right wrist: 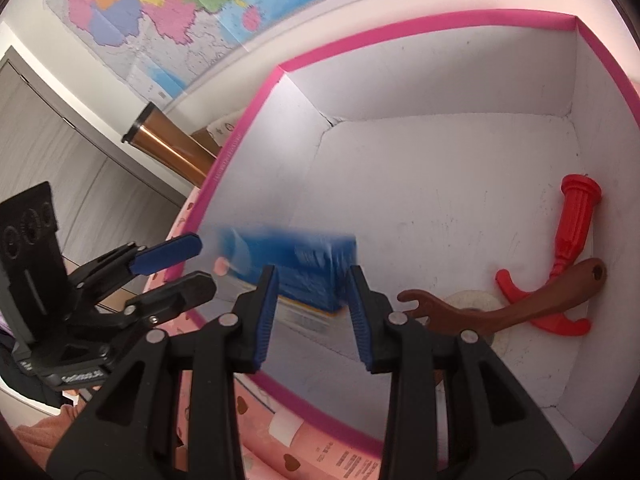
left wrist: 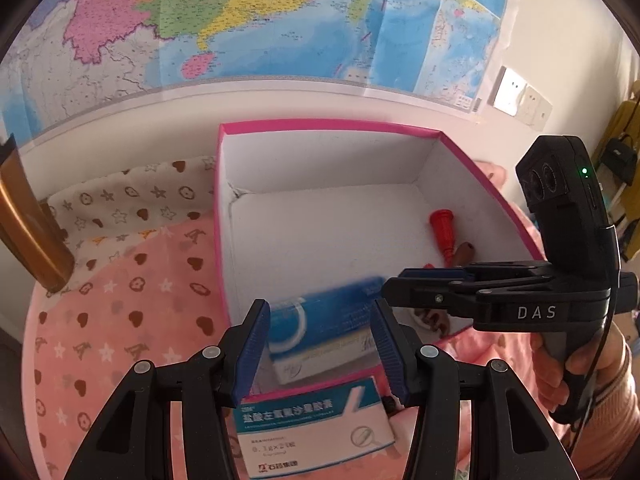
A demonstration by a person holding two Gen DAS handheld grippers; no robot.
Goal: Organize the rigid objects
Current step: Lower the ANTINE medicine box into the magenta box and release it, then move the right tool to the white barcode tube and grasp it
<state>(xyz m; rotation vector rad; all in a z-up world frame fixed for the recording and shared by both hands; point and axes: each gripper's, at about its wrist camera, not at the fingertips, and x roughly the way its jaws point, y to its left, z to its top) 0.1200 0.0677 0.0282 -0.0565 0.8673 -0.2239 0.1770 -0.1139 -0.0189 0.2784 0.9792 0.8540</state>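
Note:
A pink-rimmed white box (left wrist: 320,124) (right wrist: 400,28) stands open on pink bedding. A blue medicine box (right wrist: 288,256) (left wrist: 320,328), blurred, hangs low over its near left corner. My right gripper (right wrist: 313,272) (left wrist: 390,288) is shut on one end of it, the carton filling the gap between the pads. The left gripper (left wrist: 320,308) (right wrist: 204,264) hovers open just behind the near rim with nothing between its pads. A white and teal medicine box (left wrist: 316,424) lies below it, outside the pink box. A red plastic tool (right wrist: 572,224) (left wrist: 442,228) and a brown wrench (right wrist: 520,304) lie at the right wall.
A copper tumbler (left wrist: 28,224) (right wrist: 172,144) stands to the left of the pink box. A white disc (right wrist: 472,300) lies under the wrench. A hand (left wrist: 580,368) holds the right gripper's handle. A wall with a map (left wrist: 240,20) rises behind the box.

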